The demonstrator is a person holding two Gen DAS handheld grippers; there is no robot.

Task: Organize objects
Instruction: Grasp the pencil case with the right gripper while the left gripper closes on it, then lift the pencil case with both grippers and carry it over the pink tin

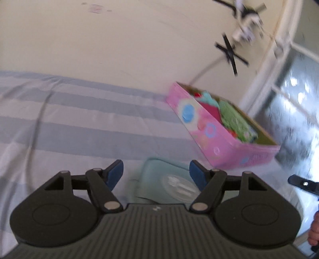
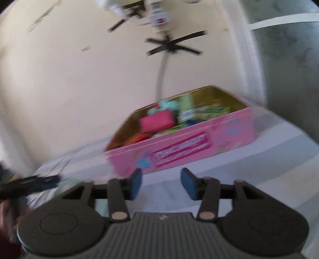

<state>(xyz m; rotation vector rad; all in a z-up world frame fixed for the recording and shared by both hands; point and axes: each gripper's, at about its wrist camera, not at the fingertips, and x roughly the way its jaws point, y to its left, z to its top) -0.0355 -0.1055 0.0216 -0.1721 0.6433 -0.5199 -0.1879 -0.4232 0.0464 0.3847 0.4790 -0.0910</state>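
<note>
Pink box (image 2: 179,139) centre frame, full of items | your left gripper (image 1: 156,175) parted, empty, over teal packet (image 1: 159,179) | right gripper (image 2: 161,184) parted, empty

A pink tin (image 2: 179,147) with a glossy printed outside and a shiny gold metal lining sits at centre frame on a matt striped cloth sheet (image 1: 79,119). Lower down, the gripper's blue pads (image 2: 137,184) look matt and rubbery against ribbed black plastic.

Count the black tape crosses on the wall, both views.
2. One tape cross sits on the cream wall above the pink box; a second is higher, beside a white device. The top edge cuts the view, so more may be hidden.
</note>
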